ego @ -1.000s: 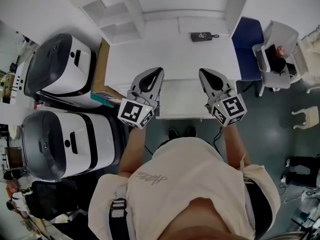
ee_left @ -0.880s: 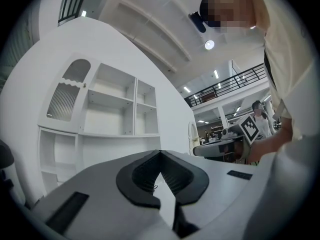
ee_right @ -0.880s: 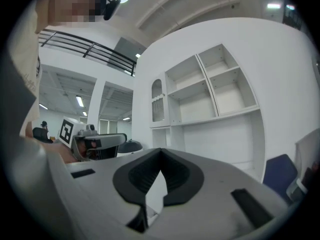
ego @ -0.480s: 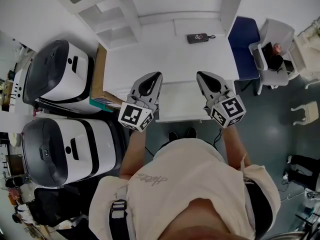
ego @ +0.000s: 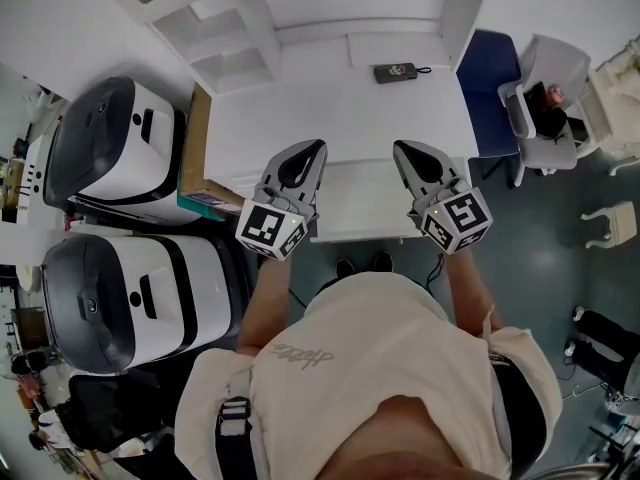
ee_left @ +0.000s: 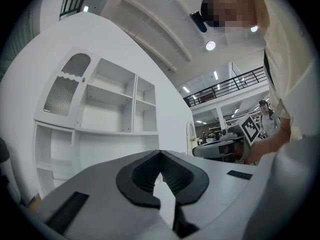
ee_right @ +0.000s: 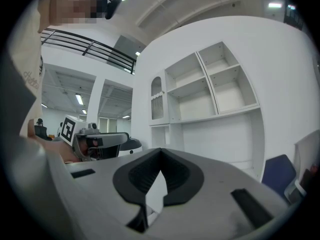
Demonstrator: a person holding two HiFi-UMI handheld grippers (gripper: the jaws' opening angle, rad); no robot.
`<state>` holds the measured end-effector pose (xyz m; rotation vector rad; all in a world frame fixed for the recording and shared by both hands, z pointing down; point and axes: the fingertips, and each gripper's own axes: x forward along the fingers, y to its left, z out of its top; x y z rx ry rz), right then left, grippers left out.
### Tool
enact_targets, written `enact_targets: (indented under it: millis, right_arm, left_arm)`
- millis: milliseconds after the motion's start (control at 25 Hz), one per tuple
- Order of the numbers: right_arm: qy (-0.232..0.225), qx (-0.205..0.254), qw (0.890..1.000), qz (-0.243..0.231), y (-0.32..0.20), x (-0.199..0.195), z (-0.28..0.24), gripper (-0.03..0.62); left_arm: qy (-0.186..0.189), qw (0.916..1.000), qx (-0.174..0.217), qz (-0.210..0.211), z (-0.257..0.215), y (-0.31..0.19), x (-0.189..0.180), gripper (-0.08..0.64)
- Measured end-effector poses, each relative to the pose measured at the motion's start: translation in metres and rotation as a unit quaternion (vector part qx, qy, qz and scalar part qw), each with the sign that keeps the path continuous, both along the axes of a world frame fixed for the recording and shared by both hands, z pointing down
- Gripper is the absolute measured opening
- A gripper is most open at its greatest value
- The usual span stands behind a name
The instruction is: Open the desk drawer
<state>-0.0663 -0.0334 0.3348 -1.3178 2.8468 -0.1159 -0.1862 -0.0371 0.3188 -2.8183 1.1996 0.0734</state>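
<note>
Cream shirt (ego: 380, 368) nearest, a scrawl of script on its back too small to read; bold black-and-white square markers on both cubes. The left gripper (ego: 319, 145) has its fingers pinched together at the tips, nothing in them. The right gripper (ego: 399, 146) is the same, closed and empty. Both are held level, side by side. Between them the drawer (ego: 365, 203) juts from the front of the desk (ego: 330, 118), fingertips over its back corners; touching or not, I can't tell. Shoes (ego: 364, 265) show below it. Off left, a cardboard box (ego: 199, 153) and two black-and-white machines (ego: 120, 148). Further on, a dark gadget (ego: 397, 72) with a cord, a blue chair (ego: 490, 88), white shelves (ego: 235, 33).
</note>
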Motion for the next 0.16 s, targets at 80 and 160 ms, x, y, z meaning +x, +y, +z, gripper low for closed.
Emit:
enact_targets:
  millis: [80,160]
  right_arm:
    - [-0.002,0.000,1.000,-0.001,-0.0014,-0.0013,0.0009,-0.006]
    - [-0.003,0.000,1.000,-0.003,-0.0024,-0.0029,0.0018,-0.006]
  left_arm:
    - [0.001,1.0000,-0.001,-0.001,0.0002,-0.0024,0.0001,0.002]
    - [0.002,1.0000,-0.002,-0.002,-0.0001,-0.0046,0.0000,0.002]
